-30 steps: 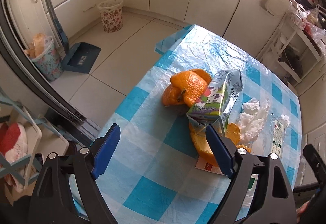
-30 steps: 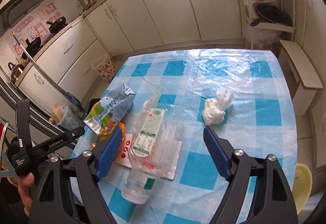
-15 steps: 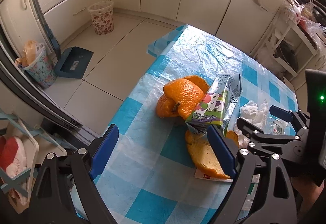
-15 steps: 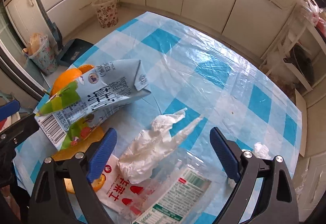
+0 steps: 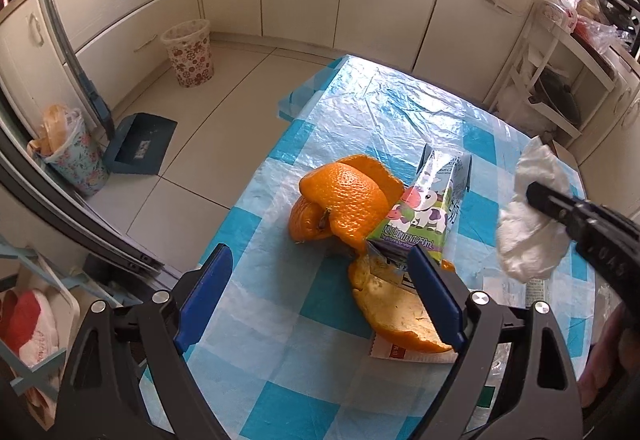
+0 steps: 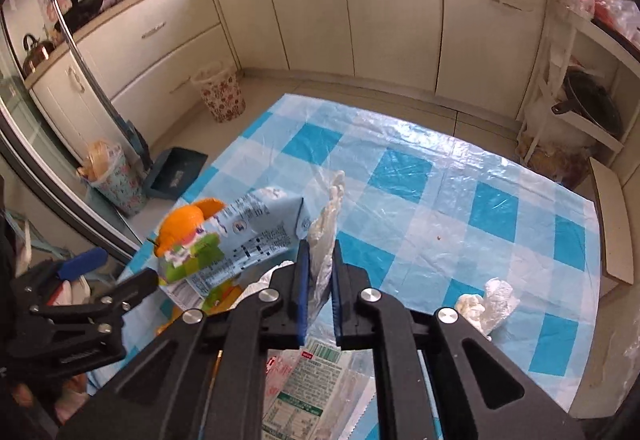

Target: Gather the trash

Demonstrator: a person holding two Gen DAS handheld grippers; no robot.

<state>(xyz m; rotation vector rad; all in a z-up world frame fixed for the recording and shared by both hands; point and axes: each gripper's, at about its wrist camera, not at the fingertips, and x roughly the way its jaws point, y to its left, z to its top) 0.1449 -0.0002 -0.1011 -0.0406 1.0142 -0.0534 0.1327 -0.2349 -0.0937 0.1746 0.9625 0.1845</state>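
Note:
My right gripper [image 6: 319, 268] is shut on a crumpled white tissue [image 6: 326, 224] and holds it above the blue-checked table [image 6: 440, 200]; the tissue also shows in the left wrist view [image 5: 532, 224]. My left gripper [image 5: 320, 292] is open and empty over the table's left edge, just short of orange peels [image 5: 344, 200] and a crushed milk carton [image 5: 424, 216]. The carton [image 6: 240, 236] lies left of my right gripper. A second tissue wad [image 6: 486, 300] lies on the table to the right. A clear plastic wrapper [image 6: 316, 372] lies under my right gripper.
A floral wastebasket [image 5: 188, 52] stands on the floor by the cabinets. A lined floral bin [image 5: 68, 156] and a blue dustpan [image 5: 140, 148] sit on the floor left of the table. A white shelf rack [image 6: 576, 112] stands at the right.
My right gripper has closed on the white tissue and lifted it off the table. My left gripper has edged forward toward the peels and carton and stays open.

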